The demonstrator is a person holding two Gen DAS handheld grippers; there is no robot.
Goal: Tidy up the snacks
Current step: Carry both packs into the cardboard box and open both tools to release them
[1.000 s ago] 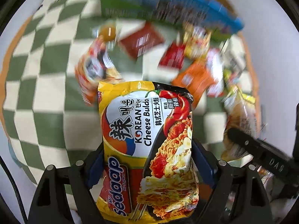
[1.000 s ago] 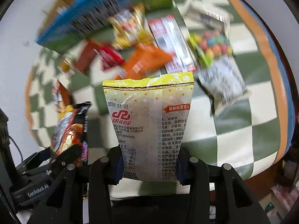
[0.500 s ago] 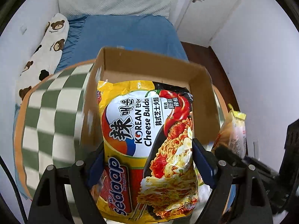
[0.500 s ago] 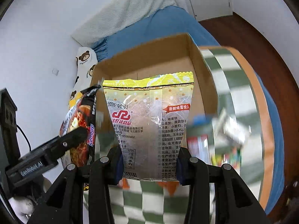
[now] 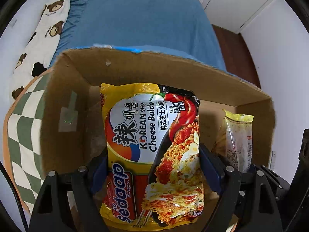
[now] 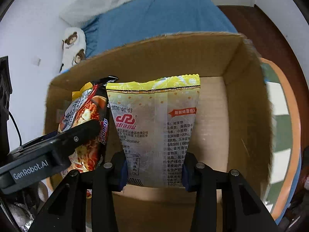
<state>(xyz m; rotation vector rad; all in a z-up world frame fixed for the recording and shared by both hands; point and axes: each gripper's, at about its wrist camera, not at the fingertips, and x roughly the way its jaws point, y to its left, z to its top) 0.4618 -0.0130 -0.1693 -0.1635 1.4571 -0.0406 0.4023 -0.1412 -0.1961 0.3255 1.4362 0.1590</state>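
My left gripper point(image 5: 152, 166) is shut on a yellow and black Korean cheese noodle packet point(image 5: 150, 135) and holds it over an open cardboard box point(image 5: 63, 89). My right gripper point(image 6: 154, 172) is shut on a clear biscuit bag with a yellow top point(image 6: 156, 127), held over the same box point(image 6: 245, 96). The biscuit bag also shows at the right in the left wrist view point(image 5: 238, 143). The noodle packet point(image 6: 87, 119) and the left gripper's finger point(image 6: 77, 135) show at the left in the right wrist view. The box floor that I can see holds nothing.
The box stands on a table with a green and white checked cloth point(image 5: 21, 135). Behind it is a bed with a blue sheet point(image 5: 139, 23) and a bear-print pillow point(image 5: 38, 34). White walls stand on both sides.
Both grippers swung up from the snack pile on the checked cloth and came over the open cardboard box, each still holding its packet. The box now fills both views.
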